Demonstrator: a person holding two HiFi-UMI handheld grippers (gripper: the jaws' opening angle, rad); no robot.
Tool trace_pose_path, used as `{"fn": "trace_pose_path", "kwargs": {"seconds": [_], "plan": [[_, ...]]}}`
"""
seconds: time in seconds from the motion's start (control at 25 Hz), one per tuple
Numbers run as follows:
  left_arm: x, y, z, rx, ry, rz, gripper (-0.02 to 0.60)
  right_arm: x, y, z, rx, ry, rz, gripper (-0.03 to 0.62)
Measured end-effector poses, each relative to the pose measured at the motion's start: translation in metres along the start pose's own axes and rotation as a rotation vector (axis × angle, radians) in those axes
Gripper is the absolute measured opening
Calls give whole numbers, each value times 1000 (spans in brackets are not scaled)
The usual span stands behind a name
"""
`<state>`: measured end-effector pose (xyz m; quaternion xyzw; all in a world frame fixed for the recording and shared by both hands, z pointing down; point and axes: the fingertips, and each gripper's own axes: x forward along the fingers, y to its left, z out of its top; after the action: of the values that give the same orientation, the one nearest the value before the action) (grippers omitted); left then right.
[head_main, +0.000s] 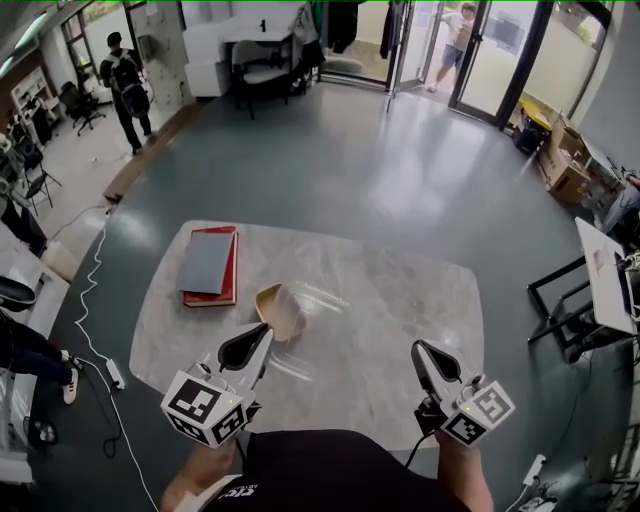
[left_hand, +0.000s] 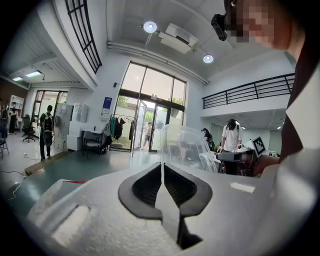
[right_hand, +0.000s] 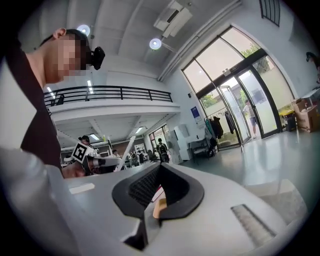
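Left hand-held gripper (head_main: 266, 332) looks pinched shut on the rim of the clear plastic tub with a tan base (head_main: 281, 312), low over the grey marble bench (head_main: 400, 300). The right hand-held gripper (head_main: 420, 352) is closed on nothing. This looks like the pick-up step, so the next move calls for a steady lift.

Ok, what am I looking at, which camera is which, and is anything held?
No robot: a person holds two grippers. The head view looks down from a head camera at the left gripper, right gripper and a table. The other two cameras ride on the grippers, looking along their jaws. On the table lie books and a clear tub, just ahead of the left tips. Both jaw pairs look together; the right holds nothing; whether the left nips the tub I cannot tell.
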<state>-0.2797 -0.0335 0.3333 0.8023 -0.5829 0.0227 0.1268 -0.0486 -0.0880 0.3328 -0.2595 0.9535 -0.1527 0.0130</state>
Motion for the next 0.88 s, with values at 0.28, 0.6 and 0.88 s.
{"fn": "trace_pose_path", "kwargs": {"seconds": [0.28, 0.6, 0.88], "plan": [[-5, -4, 11, 18, -20, 35, 16, -14, -3, 8, -41, -28, 16, 0], [-5, -7, 11, 16, -26, 16, 17, -17, 3, 6, -68, -28, 19, 0], [-8, -7, 1, 4, -12, 4, 15, -17, 8, 0, -54, -24, 23, 0]]}}
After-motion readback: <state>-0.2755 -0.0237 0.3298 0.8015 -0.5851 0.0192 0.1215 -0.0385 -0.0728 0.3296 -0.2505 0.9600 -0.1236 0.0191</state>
